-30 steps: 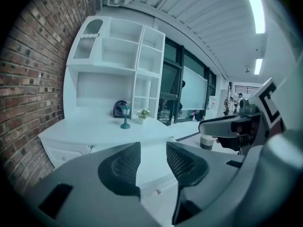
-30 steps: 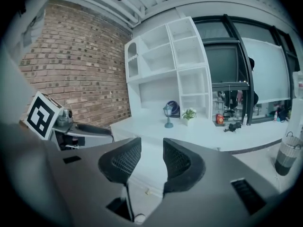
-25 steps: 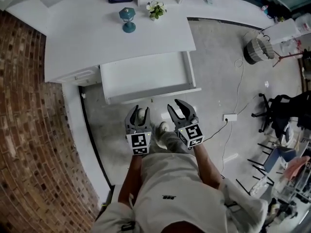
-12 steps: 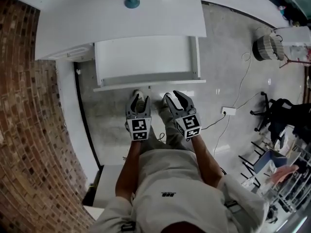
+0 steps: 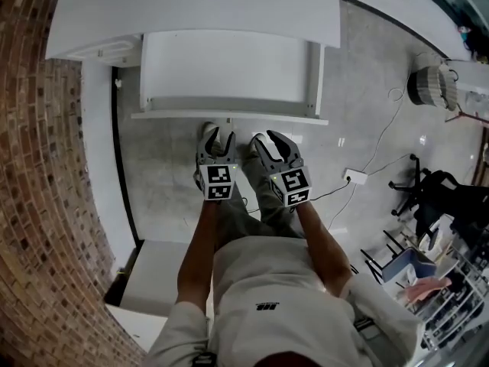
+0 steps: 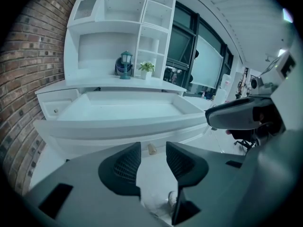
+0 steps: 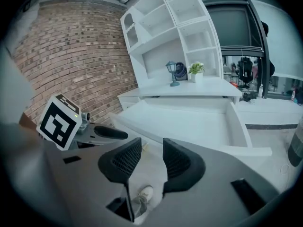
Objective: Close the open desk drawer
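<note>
Drawer (image 5: 229,71) sticks far out of the white desk (image 5: 191,14), pulled toward the person. It is a wide, flat white box. Its long side runs left to right, the same way as the desk's edge. Its open top faces up, and its front board (image 5: 229,116) faces the person.

Both grippers are held side by side over the grey floor (image 5: 168,159), just in front of that board but not touching it. They point at the drawer and tip down a bit.

The left gripper (image 5: 217,136) has its jaws partly open with a small gap, and it holds nothing. The right gripper (image 5: 269,142) is the same: partly open, nothing held. Through the gaps you see only floor and a white shoe (image 7: 142,193).

A brick wall (image 5: 46,205) stands on the left.
</note>
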Tool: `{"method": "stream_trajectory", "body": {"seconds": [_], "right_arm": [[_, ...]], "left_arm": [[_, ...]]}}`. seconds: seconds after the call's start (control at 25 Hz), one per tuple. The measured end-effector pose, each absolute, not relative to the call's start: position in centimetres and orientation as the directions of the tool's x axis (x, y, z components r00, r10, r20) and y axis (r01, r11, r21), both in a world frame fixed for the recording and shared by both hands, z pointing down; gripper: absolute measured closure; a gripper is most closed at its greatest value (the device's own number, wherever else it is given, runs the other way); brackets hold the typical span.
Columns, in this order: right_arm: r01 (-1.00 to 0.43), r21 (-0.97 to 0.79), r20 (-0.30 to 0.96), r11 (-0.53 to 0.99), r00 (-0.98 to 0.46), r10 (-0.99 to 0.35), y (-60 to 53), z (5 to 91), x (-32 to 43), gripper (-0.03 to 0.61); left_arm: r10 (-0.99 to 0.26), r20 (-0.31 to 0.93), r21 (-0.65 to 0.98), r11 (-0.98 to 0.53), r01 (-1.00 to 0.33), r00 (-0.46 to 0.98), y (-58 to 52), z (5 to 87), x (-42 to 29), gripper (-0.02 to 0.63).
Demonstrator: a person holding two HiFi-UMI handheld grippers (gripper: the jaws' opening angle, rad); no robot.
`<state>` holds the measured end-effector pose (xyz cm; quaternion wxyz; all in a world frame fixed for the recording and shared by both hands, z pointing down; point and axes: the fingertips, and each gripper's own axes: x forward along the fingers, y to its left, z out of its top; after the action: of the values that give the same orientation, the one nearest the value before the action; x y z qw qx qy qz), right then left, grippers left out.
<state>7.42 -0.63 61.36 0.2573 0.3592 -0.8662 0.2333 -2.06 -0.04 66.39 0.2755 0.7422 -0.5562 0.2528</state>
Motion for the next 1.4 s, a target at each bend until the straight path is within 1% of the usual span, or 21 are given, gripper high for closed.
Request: {"method": "stream_trajectory", "body": {"seconds": [0.24,0.36,0.56,0.8,0.96,1.12,1.4], "right_arm": [[-0.745,-0.244,0.612,0.621,-0.615,-0.498,-0.7,64.1,7.1,0.433],[-0.741,-0.251,0.616,0.622,-0.618,-0.488,-0.4,65.0,7.0,0.433],[-0.740,-0.253,0.624,0.623,-0.617,-0.480,0.0,66.1,7.5,0.433],[-0.750,-0.250,0.631,0.612,-0.606,-0.484,0.3,66.9,8.6,0.433],[-0.752,-0.252,0.629,0.609,-0.605,-0.487,0.3,67.1,9.0,0.433],[-0.753,-0.253,0.630,0.607,-0.604,-0.487,0.1,67.2,9.1,0.433],[-0.750,-0.262,0.624,0.608,-0.612,-0.486,-0.2,67.5,9.3,0.434]], "left_arm": [[-0.687,0.693,0.126,-0.181,-0.975,0.217,-0.3,69.2,-1.9,0.437],[-0.691,0.691,0.118,-0.182,-0.976,0.212,-0.6,70.1,-1.8,0.439],[-0.698,0.686,0.122,-0.166,-0.979,0.204,-1.1,71.2,-1.6,0.459],[-0.705,0.680,0.128,-0.157,-0.979,0.202,-1.8,72.0,-1.1,0.462],[-0.707,0.680,0.122,-0.153,-0.981,0.195,-2.2,72.4,-0.8,0.477],[-0.709,0.685,0.098,-0.138,-0.986,0.167,-2.6,72.7,-1.0,0.522],[-0.704,0.693,0.088,-0.133,-0.987,0.156,-2.9,72.9,-0.9,0.528]]}}
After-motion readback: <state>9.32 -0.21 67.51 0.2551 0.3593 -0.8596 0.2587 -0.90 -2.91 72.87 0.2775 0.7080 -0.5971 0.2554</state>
